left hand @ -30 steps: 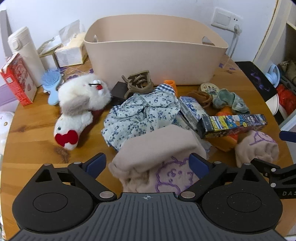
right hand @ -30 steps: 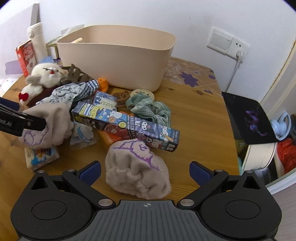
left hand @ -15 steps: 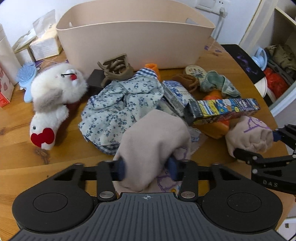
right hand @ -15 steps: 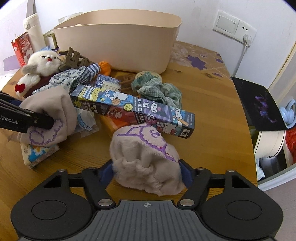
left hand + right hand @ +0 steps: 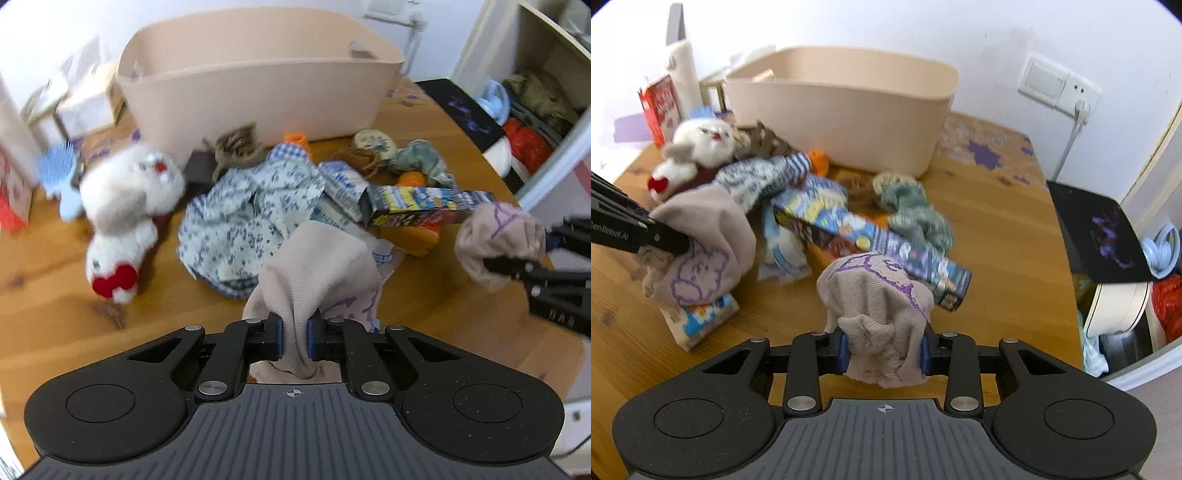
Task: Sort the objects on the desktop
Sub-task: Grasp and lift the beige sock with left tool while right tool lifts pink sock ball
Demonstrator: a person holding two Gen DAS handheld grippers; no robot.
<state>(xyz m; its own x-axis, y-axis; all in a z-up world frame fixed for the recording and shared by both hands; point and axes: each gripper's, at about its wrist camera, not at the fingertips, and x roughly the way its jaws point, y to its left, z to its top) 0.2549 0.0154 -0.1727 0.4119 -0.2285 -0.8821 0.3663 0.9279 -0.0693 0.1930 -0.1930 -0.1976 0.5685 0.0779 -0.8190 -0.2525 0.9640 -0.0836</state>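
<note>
- Looking through the left wrist camera, I see my left tongs pinched narrow on a beige sock with purple drawing, its cloth bunched between the blue pads.
- That sock rises in front of a blue floral cloth, with a white plush toy lying to the left on the wooden bench.
- Behind the pile stands a beige bin; a long cartoon-printed box lies to the right of the cloth.
- At the right edge, the right tongs hold a second beige sock beside the end of that box.
- Through the right wrist camera, my right tongs are clamped on the second sock, which bulges up between the pads just in front of the box.
- At the left, the left tongs grip the first sock over a small printed packet.
- A green scrunched cloth lies behind the box, near the bin.
</note>
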